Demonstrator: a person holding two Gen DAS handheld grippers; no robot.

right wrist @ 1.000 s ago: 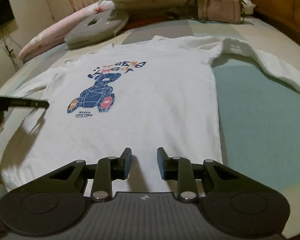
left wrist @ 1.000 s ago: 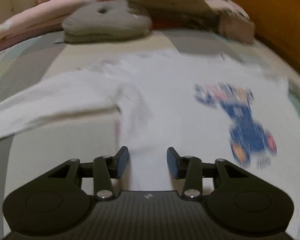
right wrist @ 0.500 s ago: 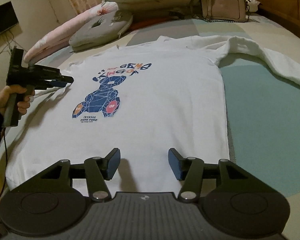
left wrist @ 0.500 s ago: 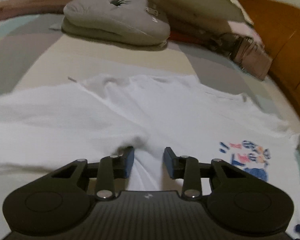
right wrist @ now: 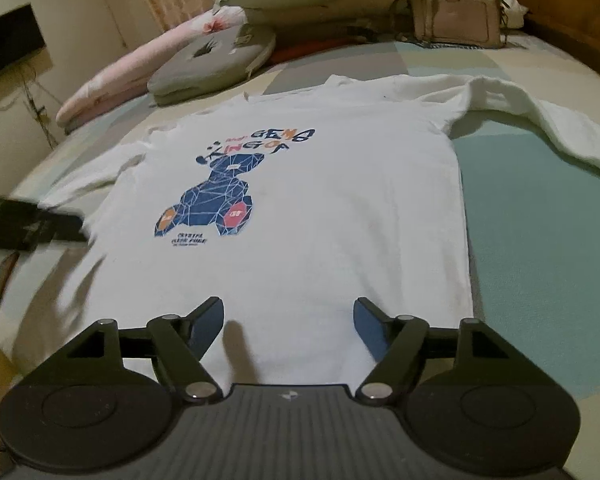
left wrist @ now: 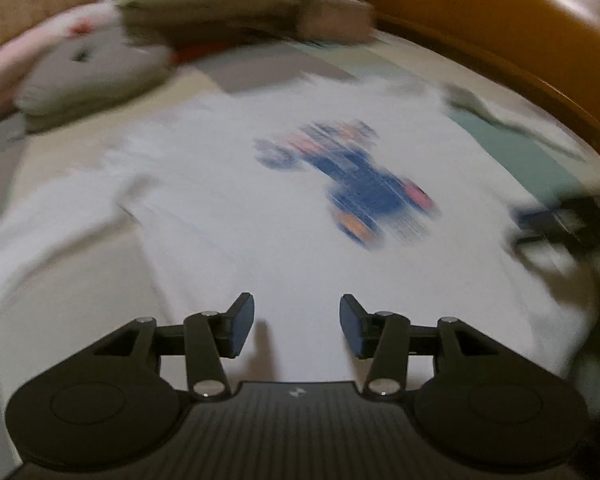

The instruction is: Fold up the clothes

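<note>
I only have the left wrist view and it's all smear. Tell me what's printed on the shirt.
Observer: The print on the shirt is a blue faceted bear with coloured lettering above it.
Operator: Report the right gripper.
Observer: The right gripper is open and empty, low over the shirt's near end.
Operator: Now the sleeve on its side.
Observer: That sleeve lies stretched out, unfolded, along the top of the teal patch.

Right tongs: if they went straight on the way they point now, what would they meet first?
Probably the white sweatshirt, at its plain lower front just ahead of the open right tongs, before the bear print. Depth is unclear.
</note>
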